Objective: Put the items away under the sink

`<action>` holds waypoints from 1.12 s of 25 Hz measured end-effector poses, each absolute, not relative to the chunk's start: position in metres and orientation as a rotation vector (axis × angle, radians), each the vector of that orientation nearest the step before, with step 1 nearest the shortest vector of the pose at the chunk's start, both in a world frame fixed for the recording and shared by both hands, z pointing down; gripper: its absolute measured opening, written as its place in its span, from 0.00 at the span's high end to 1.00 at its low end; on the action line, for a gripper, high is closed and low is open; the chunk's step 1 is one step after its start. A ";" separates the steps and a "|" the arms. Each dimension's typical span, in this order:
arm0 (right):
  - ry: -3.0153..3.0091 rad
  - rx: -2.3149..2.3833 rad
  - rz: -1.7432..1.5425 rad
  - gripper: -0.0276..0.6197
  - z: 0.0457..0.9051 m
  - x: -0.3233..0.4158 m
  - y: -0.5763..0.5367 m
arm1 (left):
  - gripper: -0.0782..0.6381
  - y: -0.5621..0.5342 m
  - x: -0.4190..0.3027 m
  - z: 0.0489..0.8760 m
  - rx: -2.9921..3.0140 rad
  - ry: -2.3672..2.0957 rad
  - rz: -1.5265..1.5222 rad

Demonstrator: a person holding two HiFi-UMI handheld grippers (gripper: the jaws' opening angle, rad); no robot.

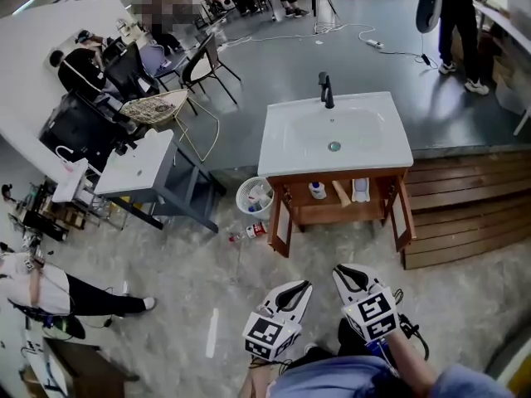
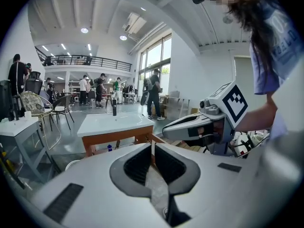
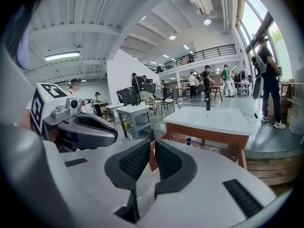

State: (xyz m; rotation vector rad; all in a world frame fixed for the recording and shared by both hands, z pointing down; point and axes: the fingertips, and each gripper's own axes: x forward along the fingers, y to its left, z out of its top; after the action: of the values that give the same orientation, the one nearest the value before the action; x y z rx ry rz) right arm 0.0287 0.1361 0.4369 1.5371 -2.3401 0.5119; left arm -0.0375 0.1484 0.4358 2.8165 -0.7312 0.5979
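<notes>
Small white bottles (image 1: 317,191) are seen shelved under the white rectangular sink (image 1: 286,157); a red-and-white bottle (image 1: 256,230) is left on the floor. The left gripper (image 1: 304,287) and right gripper (image 1: 339,270) are held nearly closed and empty.

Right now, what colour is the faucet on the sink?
The faucet is black, standing at the back of the white sink. It shows best in the head view.

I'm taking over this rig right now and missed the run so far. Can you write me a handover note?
Left gripper: jaws together, empty. Right gripper: jaws nearly together, empty. Both are short of the sink cabinet, whose doors stand open.
Done: blue-capped bottle, wooden piece and white bottle sit on the shelf under the sink.
Left: a floor bottle lies beside the white basket, which holds more items.
</notes>
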 end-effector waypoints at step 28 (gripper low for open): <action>-2.216 1.724 0.412 0.91 0.408 -0.083 0.296 | 0.87 0.282 -0.146 0.412 2.946 -0.564 0.438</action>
State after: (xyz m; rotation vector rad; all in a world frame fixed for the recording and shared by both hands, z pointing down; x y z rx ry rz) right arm -0.0826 0.2956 0.4080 1.7245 -2.2156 0.4116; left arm -0.1456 0.2824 0.4124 2.9465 -0.5643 0.4380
